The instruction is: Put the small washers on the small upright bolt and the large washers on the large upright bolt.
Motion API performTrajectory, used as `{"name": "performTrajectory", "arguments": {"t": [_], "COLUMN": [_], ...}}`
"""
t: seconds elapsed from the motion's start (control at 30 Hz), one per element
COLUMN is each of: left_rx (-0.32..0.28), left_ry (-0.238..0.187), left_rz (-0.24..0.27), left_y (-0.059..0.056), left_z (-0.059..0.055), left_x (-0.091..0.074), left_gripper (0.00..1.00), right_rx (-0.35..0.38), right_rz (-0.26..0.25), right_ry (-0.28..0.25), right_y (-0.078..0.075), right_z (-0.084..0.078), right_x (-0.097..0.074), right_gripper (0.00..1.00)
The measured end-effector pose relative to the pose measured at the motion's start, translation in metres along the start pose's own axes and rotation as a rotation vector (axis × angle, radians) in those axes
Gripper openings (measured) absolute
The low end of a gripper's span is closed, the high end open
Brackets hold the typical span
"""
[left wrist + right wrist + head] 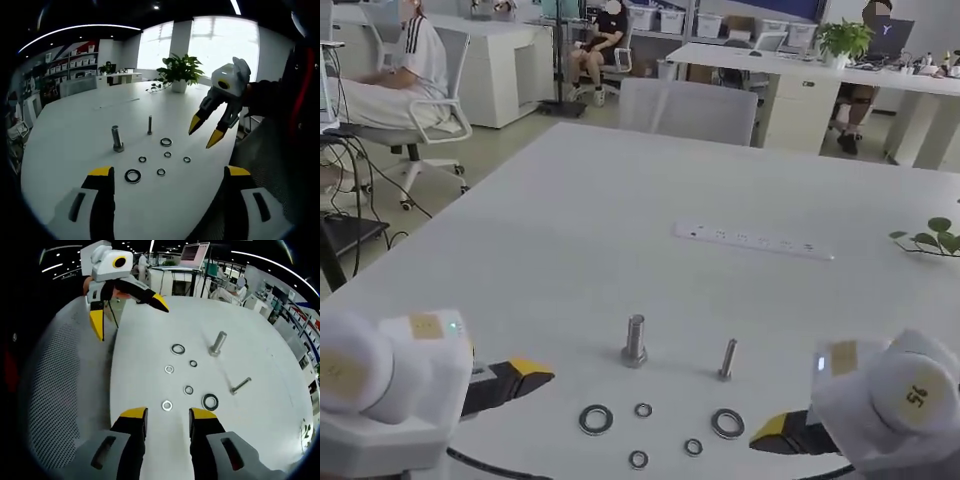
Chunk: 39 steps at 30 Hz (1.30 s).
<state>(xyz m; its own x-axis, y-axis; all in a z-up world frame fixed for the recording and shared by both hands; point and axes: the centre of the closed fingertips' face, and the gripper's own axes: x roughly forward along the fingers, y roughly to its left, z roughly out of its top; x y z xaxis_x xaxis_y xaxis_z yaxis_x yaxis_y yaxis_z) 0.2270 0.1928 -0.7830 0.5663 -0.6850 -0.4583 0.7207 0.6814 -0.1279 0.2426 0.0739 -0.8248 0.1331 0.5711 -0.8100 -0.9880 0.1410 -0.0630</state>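
On the white table (550, 250) stand a large upright bolt (634, 342) and a small upright bolt (728, 358). Two large washers (596, 419) (727, 423) and several small washers (643, 410) lie flat in front of the bolts. My left gripper (515, 380) hovers at the near left, open wide and holding nothing (168, 172). At the near right my right gripper (775, 432) is open too, nothing between its jaws (168, 414), and a small washer (167, 405) lies just ahead of them. Both bolt shafts are bare.
A white power strip (752, 241) lies farther back on the table. Plant leaves (930, 238) reach in at the right edge. A grey chair (690, 108) stands at the far side. People sit at desks beyond. The table's near edge is just below the grippers.
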Motion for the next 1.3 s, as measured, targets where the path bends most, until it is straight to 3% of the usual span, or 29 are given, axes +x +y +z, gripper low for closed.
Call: {"name": "performTrajectory", "arguments": {"t": [0.4, 0.83, 1.3], "left_rx": [0.007, 0.013, 0.013], "left_ry": [-0.001, 0.001, -0.002], "left_rz": [-0.004, -0.006, -0.010], "left_y": [-0.001, 0.000, 0.000], "left_z": [0.000, 0.000, 0.000], "left_x": [0.001, 0.001, 0.001], "left_gripper": [0.90, 0.90, 0.89], "right_rx": [-0.088, -0.143, -0.177], "right_rz": [0.058, 0.108, 0.137], "right_ry": [0.130, 0.225, 0.265], "right_y": [0.001, -0.001, 0.001], "right_z": [-0.008, -0.017, -0.020], "right_x": [0.023, 0.043, 0.052], "right_gripper": [0.29, 0.22, 0.19]}}
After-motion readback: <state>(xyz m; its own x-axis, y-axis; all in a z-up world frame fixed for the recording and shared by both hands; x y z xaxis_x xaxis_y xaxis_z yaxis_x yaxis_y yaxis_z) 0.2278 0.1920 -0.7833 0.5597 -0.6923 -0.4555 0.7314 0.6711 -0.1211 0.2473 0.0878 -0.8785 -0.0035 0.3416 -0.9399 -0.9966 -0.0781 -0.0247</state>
